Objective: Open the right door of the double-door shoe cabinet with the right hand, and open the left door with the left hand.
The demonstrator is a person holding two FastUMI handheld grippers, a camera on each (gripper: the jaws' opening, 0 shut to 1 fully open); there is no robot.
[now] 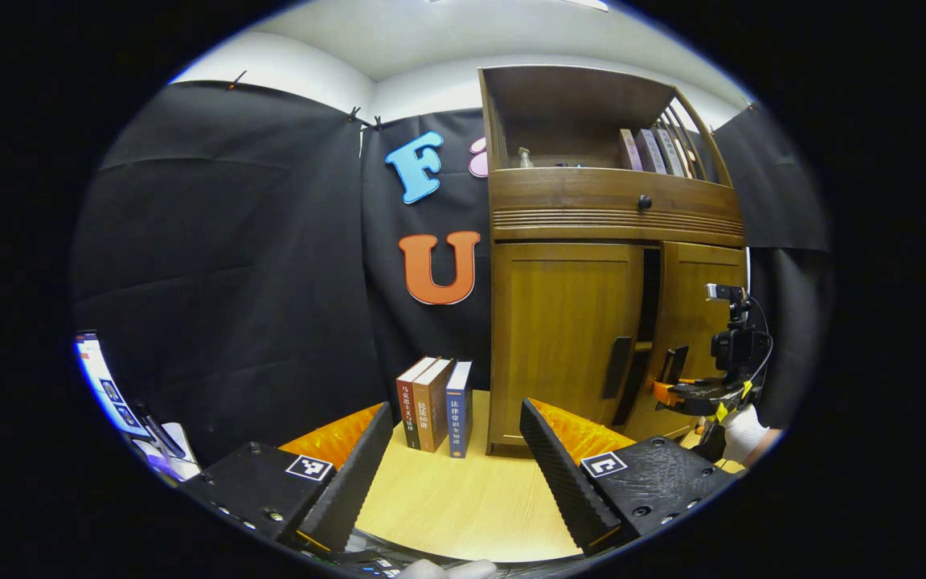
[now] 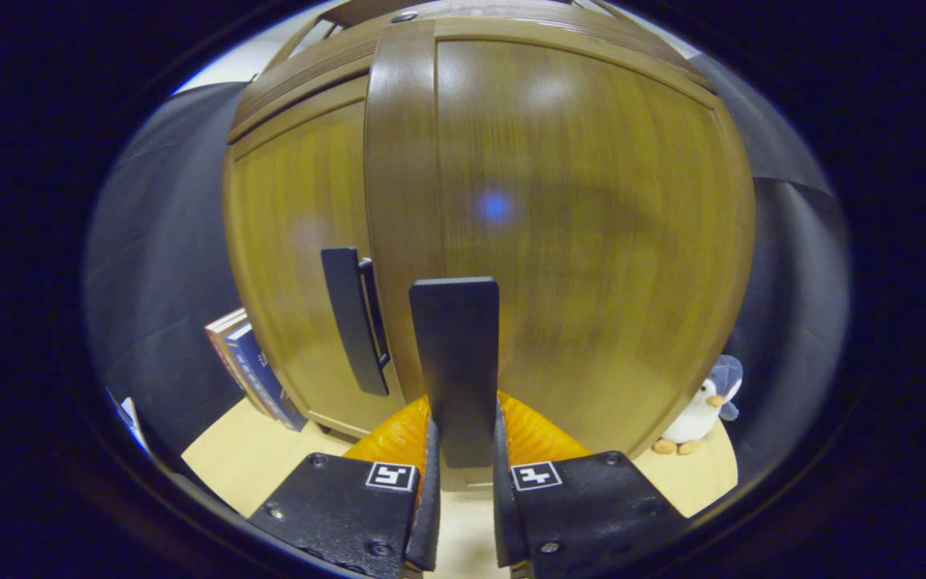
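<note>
— Wood-grain doors fill the scene: the shoe cabinet stands on a pale table, and the right gripper has its two fingers closed tight on the right door's handle, a dark upright bar that rises straight ahead of it between the fingers.

— So the first step is in hand?

— That is my reading. From the left gripper view the right door already stands slightly ajar, a dark gap showing between it and the left door, with the right gripper at its handle and a gloved hand behind it.

— And the left gripper?

— The left gripper hangs back, fingers spread wide with nothing between them. The cabinet lies ahead of it and off to its right; three books stand upright on the table straight ahead, just beside the cabinet's left side.

— What does the next move call for?

— Likely a steady pull on the right handle, swinging in an arc about the hinge so the grip does not slip. Then the left gripper needs to travel forward and to its right to the left door's handle, which sits by the centre seam, close to the right gripper, so room is tight.

— Anything else nearby?

— A small plush penguin sits beyond the right gripper's right side, at the cabinet's foot.
</note>
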